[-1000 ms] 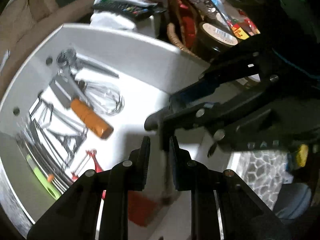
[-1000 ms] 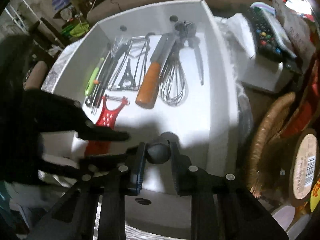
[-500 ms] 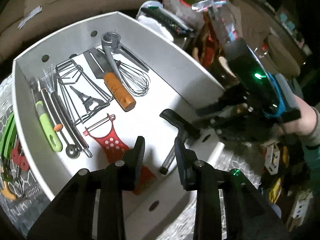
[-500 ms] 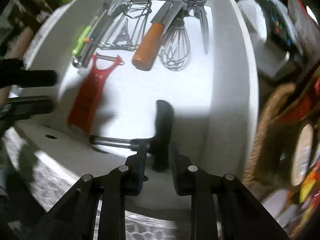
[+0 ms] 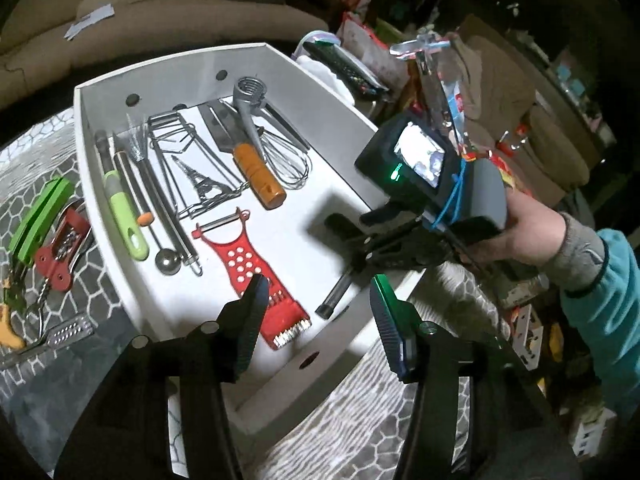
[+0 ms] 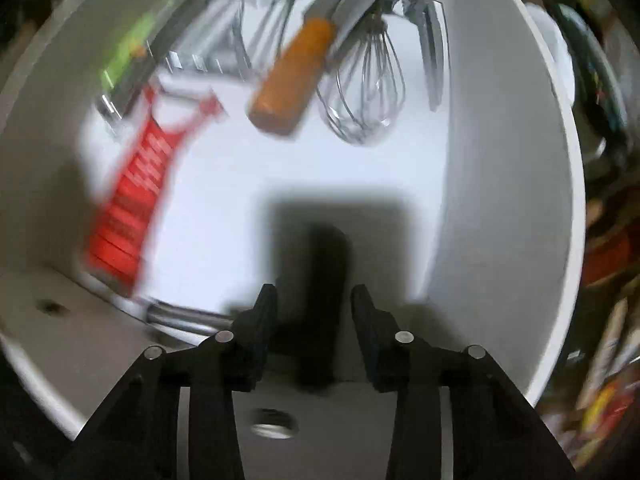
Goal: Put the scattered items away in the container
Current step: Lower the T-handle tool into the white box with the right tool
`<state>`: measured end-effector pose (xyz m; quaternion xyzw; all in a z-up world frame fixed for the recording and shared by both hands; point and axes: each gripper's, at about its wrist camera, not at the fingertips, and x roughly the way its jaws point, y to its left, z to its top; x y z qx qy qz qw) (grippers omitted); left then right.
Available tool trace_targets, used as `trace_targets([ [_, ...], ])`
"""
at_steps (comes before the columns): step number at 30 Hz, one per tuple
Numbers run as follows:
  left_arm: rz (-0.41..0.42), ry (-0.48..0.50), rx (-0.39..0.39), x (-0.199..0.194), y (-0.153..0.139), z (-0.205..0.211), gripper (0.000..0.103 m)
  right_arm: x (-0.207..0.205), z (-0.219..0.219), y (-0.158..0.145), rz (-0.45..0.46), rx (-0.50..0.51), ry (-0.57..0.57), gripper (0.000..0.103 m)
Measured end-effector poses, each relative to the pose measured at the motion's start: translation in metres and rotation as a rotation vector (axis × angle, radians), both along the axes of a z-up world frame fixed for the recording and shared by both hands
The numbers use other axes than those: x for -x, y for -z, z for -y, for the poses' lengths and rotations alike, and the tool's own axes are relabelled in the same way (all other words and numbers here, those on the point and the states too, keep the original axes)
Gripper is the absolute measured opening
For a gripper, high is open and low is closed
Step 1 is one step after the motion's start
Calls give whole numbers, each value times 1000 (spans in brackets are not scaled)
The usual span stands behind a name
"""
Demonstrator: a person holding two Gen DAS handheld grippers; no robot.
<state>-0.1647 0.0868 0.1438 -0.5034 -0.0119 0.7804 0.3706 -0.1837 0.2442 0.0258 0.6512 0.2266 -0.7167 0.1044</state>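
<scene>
Right gripper jaws have just been opening; the black-handled tool sits between them, released, inside the white container. Lift straight up, clear of the handle. Left gripper is open, empty: send it to the green tool outside.

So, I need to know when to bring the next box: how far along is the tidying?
Mostly done: the white container already holds the whisk, red peeler and others. In hand: the right gripper, jaws just opening, is letting go of a black-handled tool on the container floor. The left gripper is open, empty. Left: the green tool and red corkscrew outside on the mat.
</scene>
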Motion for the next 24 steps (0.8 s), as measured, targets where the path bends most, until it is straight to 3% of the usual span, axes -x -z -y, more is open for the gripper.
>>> trace_targets([
  [2, 9, 4, -7, -2, 2, 3, 50, 1, -1, -4, -11, -29, -21, 34],
  [4, 13, 5, -2, -3, 5, 1, 50, 0, 0, -5, -20, -80, -51, 27],
  [7, 18, 12, -8, -4, 7, -2, 50, -2, 6, -9, -52, -156, -101, 26],
  [11, 19, 19, -15, -6, 7, -6, 50, -4, 11, -13, -107, -354, -211, 26],
  [12, 18, 17, -16, -5, 6, -7, 50, -2, 9, -15, -99, -333, -199, 26],
  [14, 16, 8, -21, -4, 3, -6, 50, 4, 3, -31, -93, -172, -111, 26],
  [16, 14, -2, -32, -3, 0, -4, 51, 10, -5, -46, -74, 58, -8, 34],
  [19, 20, -16, -51, -3, -2, 1, 54, 24, -21, -45, 42, 394, 174, 40],
  [22, 30, -27, -68, -7, -3, 10, 54, 32, -24, -32, 142, 601, 314, 40],
  [24, 35, -33, -75, -7, -2, 14, 54, 32, -21, -26, 170, 619, 326, 40],
])
